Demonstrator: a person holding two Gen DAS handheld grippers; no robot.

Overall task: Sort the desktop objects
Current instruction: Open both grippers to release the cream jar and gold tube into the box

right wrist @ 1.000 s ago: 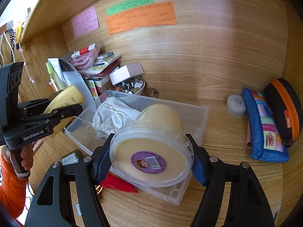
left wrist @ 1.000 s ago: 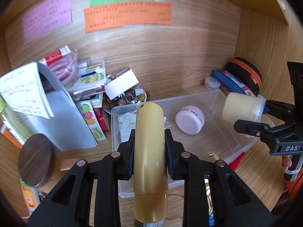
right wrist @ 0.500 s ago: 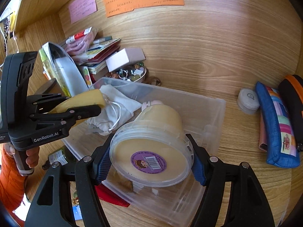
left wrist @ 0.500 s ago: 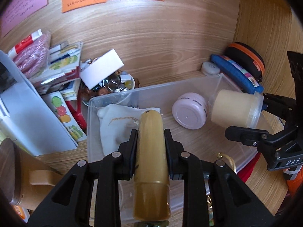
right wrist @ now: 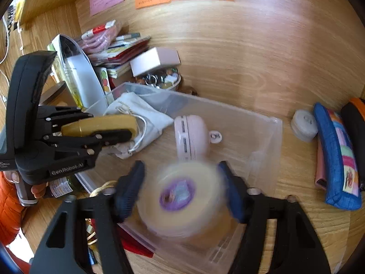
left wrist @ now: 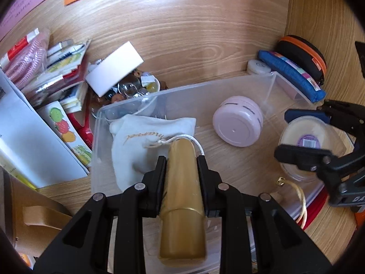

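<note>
My left gripper (left wrist: 181,159) is shut on a gold tube (left wrist: 181,194), held low over a white drawstring pouch (left wrist: 141,141) in the clear plastic bin (left wrist: 182,91). A pink round case (left wrist: 237,123) lies in the bin's middle. In the right wrist view my right gripper (right wrist: 180,169) hangs over the bin's near right corner. Its jaws are closing around a cream tub with a purple label (right wrist: 180,194). The tub is motion-blurred and sits lower and farther off than the blue pads (right wrist: 130,189), with a thin gap on each side. The left gripper (right wrist: 127,130) with its tube (right wrist: 100,124) shows there at the left.
A blue pencil case (right wrist: 335,150), a black and orange case (left wrist: 303,54) and a small white jar (right wrist: 304,125) lie right of the bin. Behind it are a bowl of trinkets (left wrist: 134,89), a white box (left wrist: 114,68) and stacked booklets (left wrist: 63,68). A person's orange sleeve (right wrist: 9,205) is at the lower left.
Both grippers have sunk toward the bin. The cream tub, firmly clamped before, now looks smaller and blurred between the right pads, which have drawn slightly closer together.
</note>
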